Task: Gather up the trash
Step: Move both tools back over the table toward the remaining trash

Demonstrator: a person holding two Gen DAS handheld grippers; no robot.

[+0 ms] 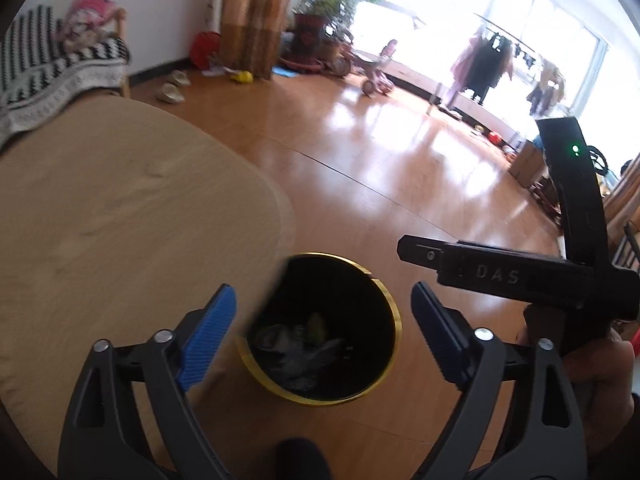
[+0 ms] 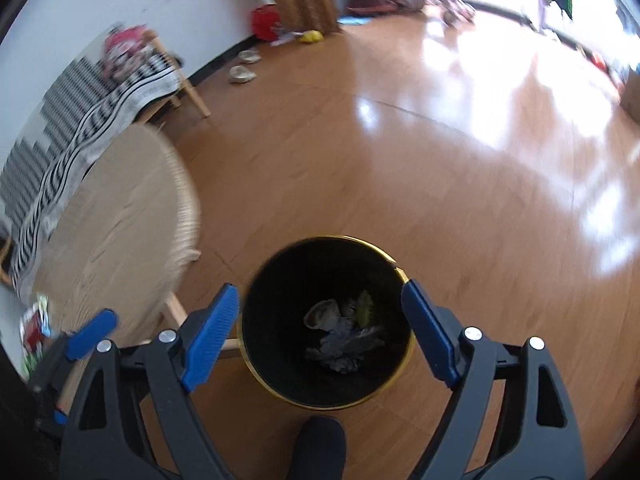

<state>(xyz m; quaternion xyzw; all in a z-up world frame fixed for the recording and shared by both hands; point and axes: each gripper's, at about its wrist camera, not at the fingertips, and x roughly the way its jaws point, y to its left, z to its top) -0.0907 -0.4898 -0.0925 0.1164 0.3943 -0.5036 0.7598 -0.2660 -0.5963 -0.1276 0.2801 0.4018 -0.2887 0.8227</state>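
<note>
Floor (image 2: 400, 168): glossy wood. Table (image 1: 120, 208): matt pale wood. Bin (image 2: 400, 272): shiny gold rim, blk inside.

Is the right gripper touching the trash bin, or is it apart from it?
Cannot tell. In the right wrist view the open right gripper frames the trash bin, and its fingertips overlap the rim in the image, with no plain gap or contact.

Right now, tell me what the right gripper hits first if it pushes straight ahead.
Open and empty, the right gripper points into the black bin; it would probably meet the crumpled trash at the bottom first, though depth is unclear.
</note>
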